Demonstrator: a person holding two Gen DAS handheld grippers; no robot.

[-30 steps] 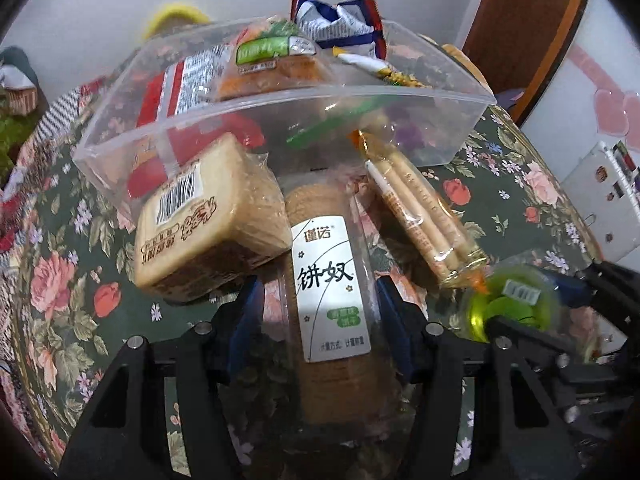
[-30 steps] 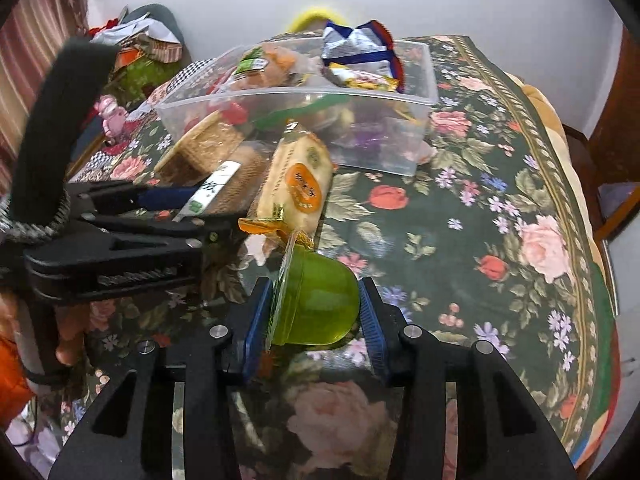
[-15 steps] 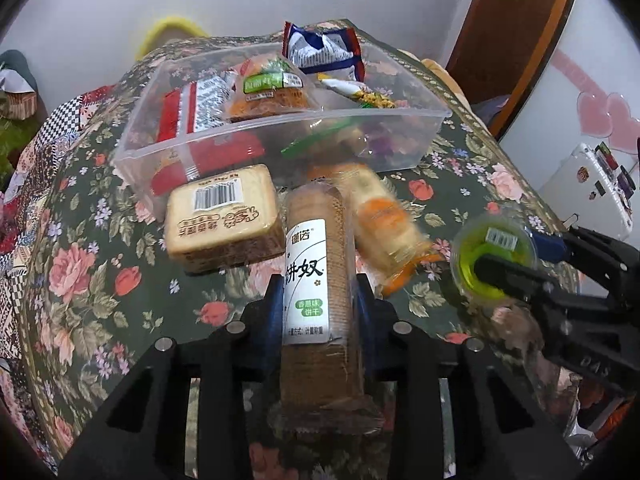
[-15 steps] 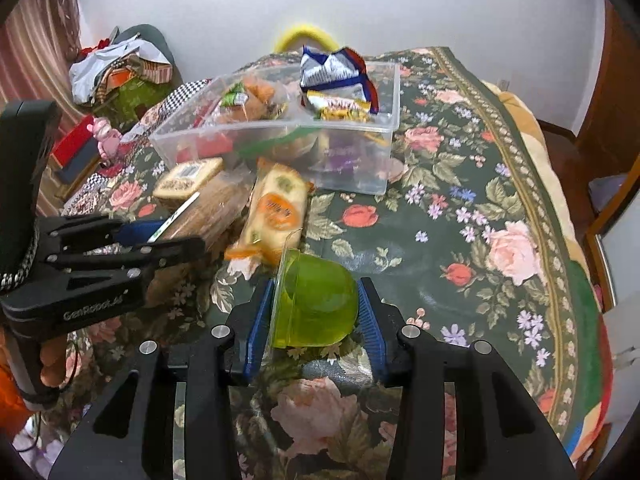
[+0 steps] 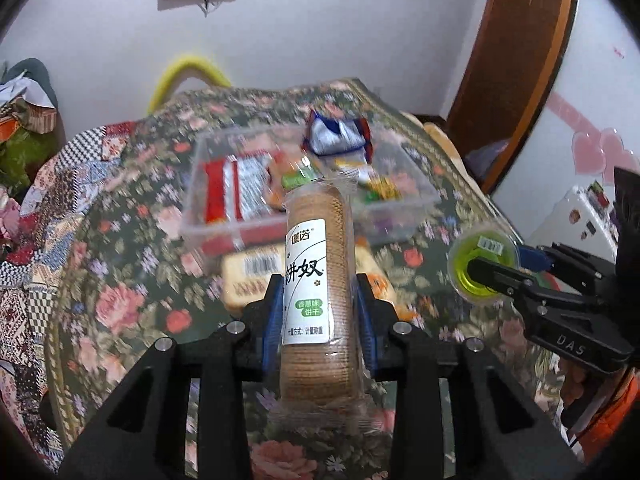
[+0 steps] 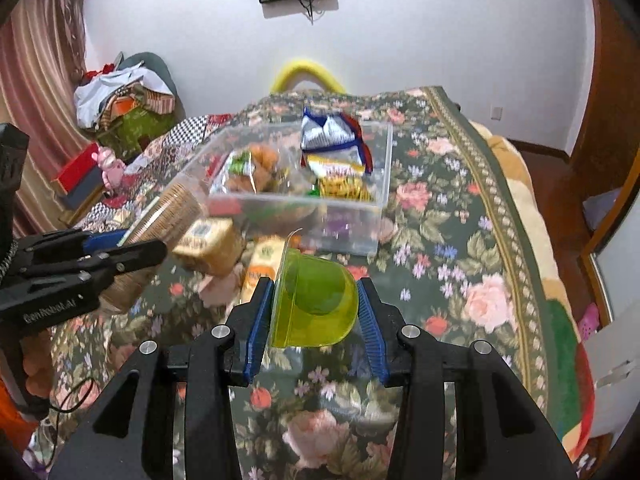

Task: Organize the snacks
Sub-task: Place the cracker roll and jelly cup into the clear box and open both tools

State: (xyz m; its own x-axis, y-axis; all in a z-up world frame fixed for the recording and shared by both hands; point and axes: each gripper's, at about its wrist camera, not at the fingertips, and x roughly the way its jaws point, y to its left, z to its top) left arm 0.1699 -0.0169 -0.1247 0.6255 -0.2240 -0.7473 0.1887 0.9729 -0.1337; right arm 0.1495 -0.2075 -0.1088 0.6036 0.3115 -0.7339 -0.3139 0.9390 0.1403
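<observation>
Cracker sleeve (image 5: 318, 280), clear wrap w/ white label, is pinched mid-length by the left gripper (image 5: 319, 312); blue pads pressed on both sides. It's held up off the cloth, pointing fwd toward the bin, its far end overlapping the bin's near wall in the left wrist view. In the right wrist view the same sleeve (image 6: 160, 220) shows at left, held clear of the cloth, next to a square biscuit pack.

Green jelly cup (image 6: 316, 304) is pinched sideways in the right gripper (image 6: 316, 312), foil lid edge to the left, dome to the right, above the floral cloth. From the left wrist view the cup (image 5: 482, 266) is seen lid-on, w/ a barcode sticker, well right of the sleeve.

Clear plastic bin (image 6: 384, 168) sits farther back on the floral tablecloth (image 6: 460, 240). Inside: blue/white snack bag (image 6: 332, 132) standing at the far side, yellow packets in front of it, red/white packet (image 5: 236, 188) at the left end, orange snack w/ green label (image 6: 248, 168) in the middle.

On the cloth just in front of the bin: square biscuit pack (image 6: 208, 244) w/ barcode, and an orange-labelled pack (image 6: 264, 264) beside it, partly hidden behind the cup. Bkgd is motion-blurred in the left wrist view.
</observation>
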